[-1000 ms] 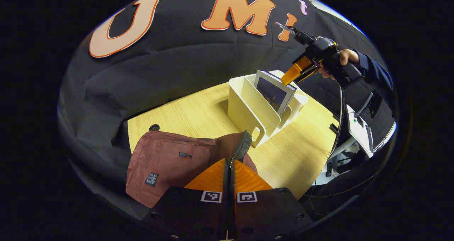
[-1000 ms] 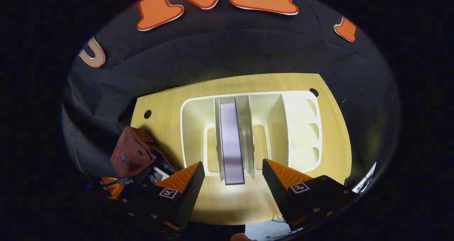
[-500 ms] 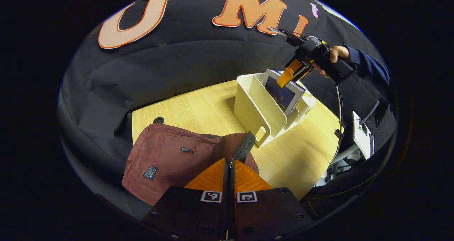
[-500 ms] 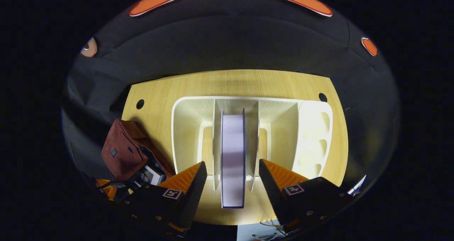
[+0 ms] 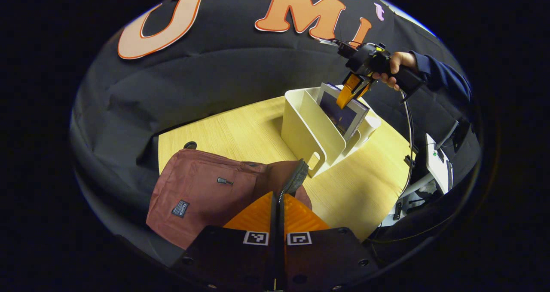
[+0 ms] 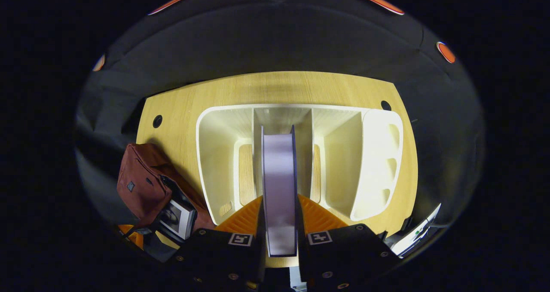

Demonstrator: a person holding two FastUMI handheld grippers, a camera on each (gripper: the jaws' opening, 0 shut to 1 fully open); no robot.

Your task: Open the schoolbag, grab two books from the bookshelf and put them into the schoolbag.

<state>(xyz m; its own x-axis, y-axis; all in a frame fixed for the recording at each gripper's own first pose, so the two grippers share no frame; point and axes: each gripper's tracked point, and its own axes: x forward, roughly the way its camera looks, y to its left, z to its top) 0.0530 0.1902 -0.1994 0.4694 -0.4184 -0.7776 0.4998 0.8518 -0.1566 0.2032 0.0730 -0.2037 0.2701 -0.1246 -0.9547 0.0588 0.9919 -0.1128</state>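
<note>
right gripper (image 6: 279, 223): I'm pinching the book (image 6: 279, 184) by its top edge, one finger on each cover, page block showing between them. In the left gripper view I'm seeing this same right gripper (image 5: 353, 90) at the top of the book (image 5: 341, 113).
left gripper (image 5: 278, 206): fingers pressed together on the zip edge of the schoolbag (image 5: 206, 197); I'm holding its flap up so the mouth is open.
book: standing on edge in the middle slot of the bookshelf (image 6: 223, 163), upright between two dividers, leaning a little in the left gripper view.
first book: I'm judging that the printed cover in the bag mouth (image 6: 176, 216) is a book already in, so this looks like the second grab.
schoolbag: lying on the table (image 5: 240, 133), near the shelf's left end, apart from it.
bookshelf: white, several slots; the other slots I can see are holding no books.
step in hand: lifting the book out of its slot.
how to do it well: I'm aiming to pull straight up along the dividers, no twist, so the covers aren't scraping or dragging the light shelf along.
grip: I'm keeping the squeeze firm; a grip this near the edge could let the book swing or slip once it's clear.
next: carrying it over to the bag mouth and going in spine or corner first.
risk: flap sagging if I'm slackening the left pinch.
</note>
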